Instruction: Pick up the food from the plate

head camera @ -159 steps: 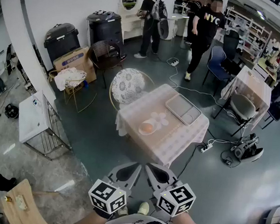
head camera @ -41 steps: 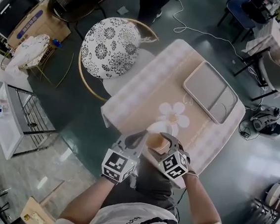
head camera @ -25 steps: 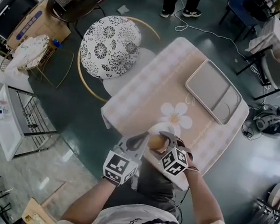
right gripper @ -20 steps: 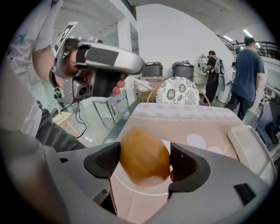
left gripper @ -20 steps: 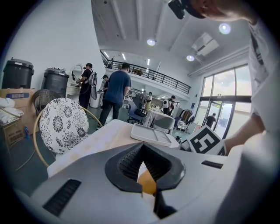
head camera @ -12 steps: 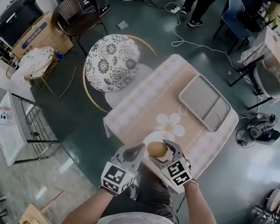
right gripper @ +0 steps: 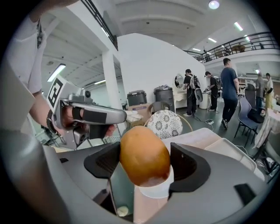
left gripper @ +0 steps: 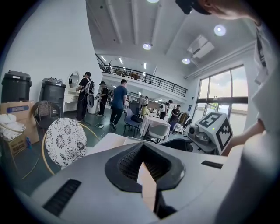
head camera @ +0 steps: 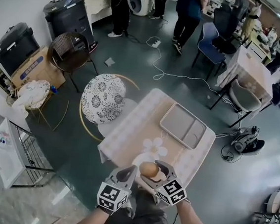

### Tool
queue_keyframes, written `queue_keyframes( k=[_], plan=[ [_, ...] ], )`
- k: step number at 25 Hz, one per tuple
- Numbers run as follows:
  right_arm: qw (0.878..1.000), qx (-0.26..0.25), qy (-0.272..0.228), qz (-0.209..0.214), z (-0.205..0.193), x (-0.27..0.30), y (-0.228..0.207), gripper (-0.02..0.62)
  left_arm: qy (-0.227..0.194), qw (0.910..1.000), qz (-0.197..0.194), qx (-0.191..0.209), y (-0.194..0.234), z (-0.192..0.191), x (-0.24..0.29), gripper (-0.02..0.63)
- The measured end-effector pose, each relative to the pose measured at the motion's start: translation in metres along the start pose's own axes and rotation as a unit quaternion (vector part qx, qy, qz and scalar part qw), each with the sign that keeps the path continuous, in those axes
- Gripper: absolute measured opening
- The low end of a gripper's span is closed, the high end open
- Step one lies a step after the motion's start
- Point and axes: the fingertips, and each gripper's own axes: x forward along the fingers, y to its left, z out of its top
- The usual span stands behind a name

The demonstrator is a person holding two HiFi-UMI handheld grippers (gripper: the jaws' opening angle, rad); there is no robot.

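Observation:
A round golden-brown bun [head camera: 148,168] is clamped between the jaws of my right gripper [head camera: 153,170], lifted just above the white plate [head camera: 139,159] at the near edge of the checked table [head camera: 133,126]. In the right gripper view the bun [right gripper: 144,154] fills the gap between the jaws of the right gripper [right gripper: 145,162], with the plate [right gripper: 154,190] below it. My left gripper [head camera: 132,169] hangs beside it on the left, shut and with nothing in it. Seen in its own view, the left gripper [left gripper: 142,148] has its tips together.
A grey two-compartment tray [head camera: 183,125] lies at the table's far right, and a flower-shaped mat [head camera: 154,147] sits behind the plate. A round patterned chair [head camera: 103,98] stands left of the table. People walk at the back. Cables and a device [head camera: 246,139] lie on the floor at the right.
My right gripper closed on the bun and raised it off the plate. The head view has pulled back and shows more of the room. The left gripper stayed beside it, shut.

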Motion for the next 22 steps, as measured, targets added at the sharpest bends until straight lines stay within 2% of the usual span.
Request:
queue_keyframes(
  k=[3, 7, 14, 17, 22],
  plan=[
    [0.999, 0.02, -0.025, 0.002, 0.02, -0.017, 0.003, 0.327, -0.009, 0.9999, -0.002, 0.006, -0.012, 0.013, -0.011, 0.006],
    [0.998, 0.016, -0.05, 0.018, 0.046, -0.031, 0.001, 0.327, -0.026, 0.9995, 0.004, 0.018, -0.018, 0.031, -0.018, 0.006],
    [0.995, -0.004, -0.064, 0.073, 0.083, -0.039, -0.003, 0.327, -0.055, 0.9967, 0.059, 0.016, -0.019, 0.068, -0.021, 0.006],
    [0.994, 0.001, -0.078, 0.08, 0.097, -0.042, -0.007, 0.327, -0.06, 0.9955, 0.072, 0.011, -0.021, 0.075, -0.017, 0.006],
    [0.992, 0.01, -0.101, 0.08, 0.113, -0.053, -0.012, 0.327, -0.056, 0.9964, 0.064, 0.006, -0.033, 0.079, -0.007, 0.006]
  ],
)
